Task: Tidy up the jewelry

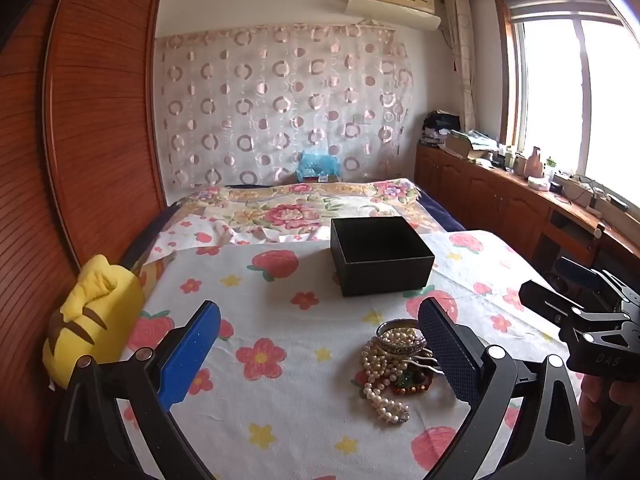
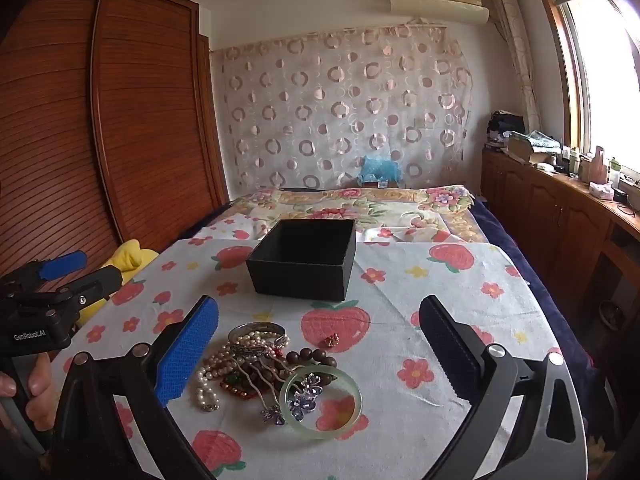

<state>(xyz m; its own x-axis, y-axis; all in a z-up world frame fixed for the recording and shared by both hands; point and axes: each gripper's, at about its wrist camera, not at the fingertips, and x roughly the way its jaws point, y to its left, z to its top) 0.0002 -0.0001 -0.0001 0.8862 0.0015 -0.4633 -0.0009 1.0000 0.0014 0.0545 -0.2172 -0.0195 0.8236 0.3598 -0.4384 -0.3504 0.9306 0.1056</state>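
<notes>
Right wrist view: both grippers, right and left, gape wide, empty, over a tangled jewelry pile just before the empty black box. Best lift one piece, the green bangle, clear of the pearls.

Matt black box, glossy pearls, printed cloth.
</notes>
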